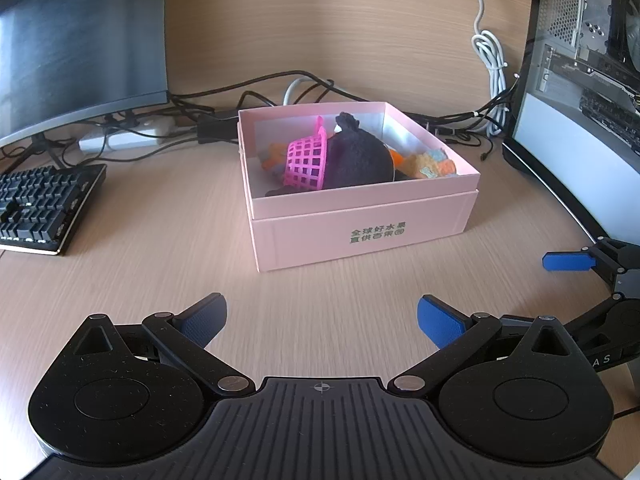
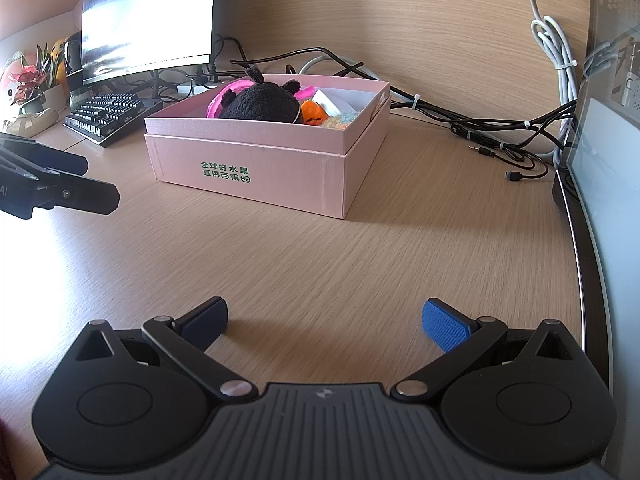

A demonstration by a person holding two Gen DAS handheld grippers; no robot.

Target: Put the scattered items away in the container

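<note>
Matt card, fuzzy plush and grained wood in front of you.
Your pale wood-grain table (image 2: pixel 320 248) looks smooth, with a soft sheen where light falls. The pink cardboard box (image 1: pixel 360 224) has a matt paper finish and white paper lining. Inside it, the black fuzzy plush toy (image 1: pixel 356 160) is napped cloth, and the bright pink plastic lattice basket (image 1: pixel 306 160) looks smooth and slightly glossy. On your black matt plastic left gripper (image 1: pixel 320 320), the blue pads (image 1: pixel 440 320) look finely textured, the pivots brushed metal.
</note>
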